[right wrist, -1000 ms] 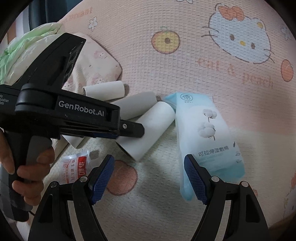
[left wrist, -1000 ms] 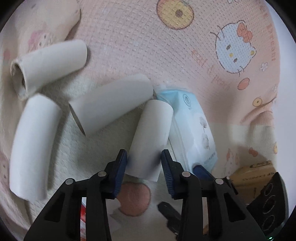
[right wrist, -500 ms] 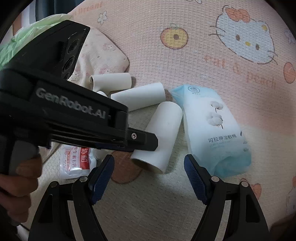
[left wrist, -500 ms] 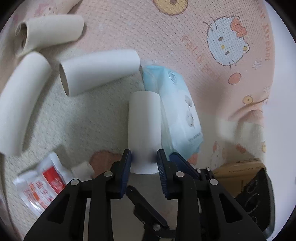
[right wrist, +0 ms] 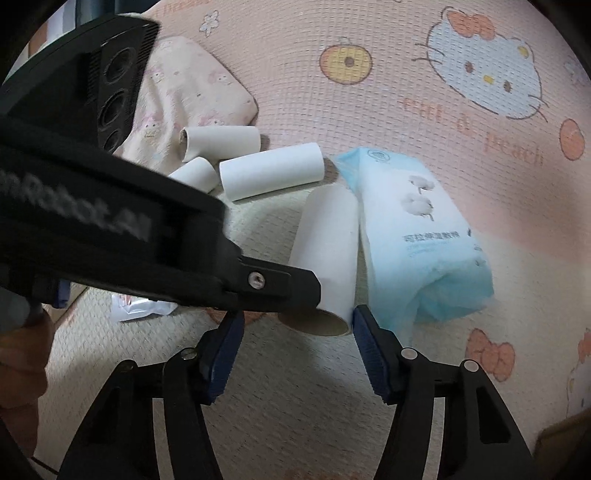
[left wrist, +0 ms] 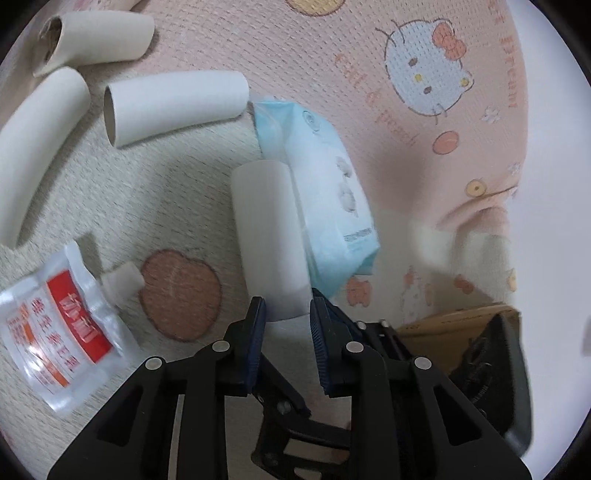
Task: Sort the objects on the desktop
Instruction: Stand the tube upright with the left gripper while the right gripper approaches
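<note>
Landmark: tissue pack (left wrist: 325, 195), lying flat on the mat (left wrist: 369, 44).
Held tube (left wrist: 267, 236): directly left of the tissue pack, touching its long side; near end between the left tongs (left wrist: 284, 325).
Second tube (left wrist: 173, 105): behind and left of the tissue pack, one end just beside the pack's far corner.
Third tube (left wrist: 37, 147): well left of the tissue pack, beyond the second tube.
Fourth tube (left wrist: 96, 31): farthest behind and left of the tissue pack.
Sachet (left wrist: 55, 332): well left of the tissue pack, nearer than the tubes.
Right tongs (right wrist: 297, 354): before the tissue pack, astride the held tube's near end, apart from it.
Cardboard box (left wrist: 454, 321): right of and before the tissue pack.
</note>
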Available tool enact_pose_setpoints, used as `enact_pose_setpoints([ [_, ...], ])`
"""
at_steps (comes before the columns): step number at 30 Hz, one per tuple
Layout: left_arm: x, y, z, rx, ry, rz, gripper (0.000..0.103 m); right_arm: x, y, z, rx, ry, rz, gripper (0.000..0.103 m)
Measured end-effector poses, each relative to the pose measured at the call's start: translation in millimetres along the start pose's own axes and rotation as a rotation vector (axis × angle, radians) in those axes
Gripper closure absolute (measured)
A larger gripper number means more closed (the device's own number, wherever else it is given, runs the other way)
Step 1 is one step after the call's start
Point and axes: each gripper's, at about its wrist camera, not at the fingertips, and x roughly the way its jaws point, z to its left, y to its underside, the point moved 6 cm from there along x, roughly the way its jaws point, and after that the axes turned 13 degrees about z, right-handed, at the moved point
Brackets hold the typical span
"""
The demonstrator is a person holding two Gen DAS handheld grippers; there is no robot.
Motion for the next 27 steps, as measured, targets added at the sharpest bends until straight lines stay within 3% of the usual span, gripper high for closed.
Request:
enact_pose_setpoints([
  [2,-4.5,0.3,-3.8,-0.007,0.046,-0.005,0.075,-3.4,0.1,-3.0,0.017,-0.035,-0.013,0.045],
  [5,-12.7,-3.2,-5.6,-0.009,0.026,-0.038,0.063,-8.9,-0.8,-6.8,0.040,-0.062,-0.035,0.043],
  [7,-16.0,-8.8,-2.1,-0.010,-0.001,-0.054,0.060,-8.1,-2.0,-8.7,0.050,-0.057,-0.023,0.040],
  [15,-4.9,-27.7,19.5,-0.129,0.022,-0.043,0.060,-3.3,-6.3,-10.4,0.058,-0.043,-0.007,0.039],
  [17,0.9,-28.4,22.1,-0.153,0.024,-0.032,0.070,1.9,-9.2,-9.9,0.043,-0.026,-0.002,0.039],
  [18,3.3,-28.1,22.0,-0.157,0.029,-0.025,0.070,2.2,-9.3,-7.7,0.024,-0.021,-0.008,0.039],
  [27,3.5,-13.6,13.7,-0.077,-0.001,-0.030,0.072,-1.0,-2.7,-4.4,0.001,-0.007,-0.007,0.044],
])
